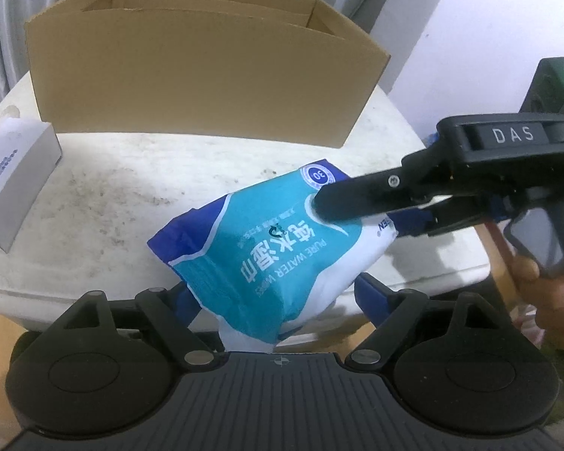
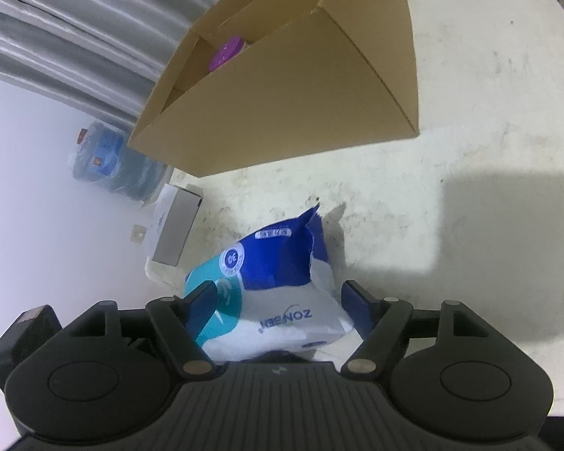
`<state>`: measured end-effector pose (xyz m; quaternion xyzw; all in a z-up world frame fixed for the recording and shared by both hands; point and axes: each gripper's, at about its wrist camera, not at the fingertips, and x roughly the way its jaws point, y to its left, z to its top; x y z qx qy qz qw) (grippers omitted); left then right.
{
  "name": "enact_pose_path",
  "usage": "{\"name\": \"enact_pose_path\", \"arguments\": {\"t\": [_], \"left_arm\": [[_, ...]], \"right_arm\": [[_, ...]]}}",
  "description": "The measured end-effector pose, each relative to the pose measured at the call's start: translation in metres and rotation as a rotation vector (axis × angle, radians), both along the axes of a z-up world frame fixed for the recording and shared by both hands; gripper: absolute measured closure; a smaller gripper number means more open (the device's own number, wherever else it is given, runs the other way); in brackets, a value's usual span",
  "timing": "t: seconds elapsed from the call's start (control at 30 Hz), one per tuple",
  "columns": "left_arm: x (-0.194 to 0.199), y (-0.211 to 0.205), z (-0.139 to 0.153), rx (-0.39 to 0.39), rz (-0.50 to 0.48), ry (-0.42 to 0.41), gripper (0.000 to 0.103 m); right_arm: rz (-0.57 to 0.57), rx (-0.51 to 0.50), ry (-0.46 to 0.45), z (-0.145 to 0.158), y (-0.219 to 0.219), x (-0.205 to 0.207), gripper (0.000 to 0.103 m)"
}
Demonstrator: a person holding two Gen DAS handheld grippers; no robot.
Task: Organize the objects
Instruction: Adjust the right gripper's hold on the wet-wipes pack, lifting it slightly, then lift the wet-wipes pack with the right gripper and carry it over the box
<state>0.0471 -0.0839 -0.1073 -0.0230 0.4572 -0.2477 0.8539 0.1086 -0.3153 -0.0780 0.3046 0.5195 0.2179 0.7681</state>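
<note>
Both grippers clamp one wet-wipes pack above the white table: left gripper its near end; right gripper its right end. The cardboard box stands far.

teal, blue and white wipes pack with white lettering. plain brown cardboard box holding a purple lid. small white box on a speckled off-white table.

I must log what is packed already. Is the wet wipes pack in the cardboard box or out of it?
Out. The wipes pack is outside the cardboard box, over the table.
</note>
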Motion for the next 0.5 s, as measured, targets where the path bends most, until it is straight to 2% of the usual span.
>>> {"name": "enact_pose_path", "arguments": {"t": [0.5], "left_arm": [[0.005, -0.014, 0.001, 0.007, 0.002, -0.006, 0.019]], "right_arm": [[0.001, -0.039, -0.054, 0.010, -0.001, -0.009, 0.027]]}}
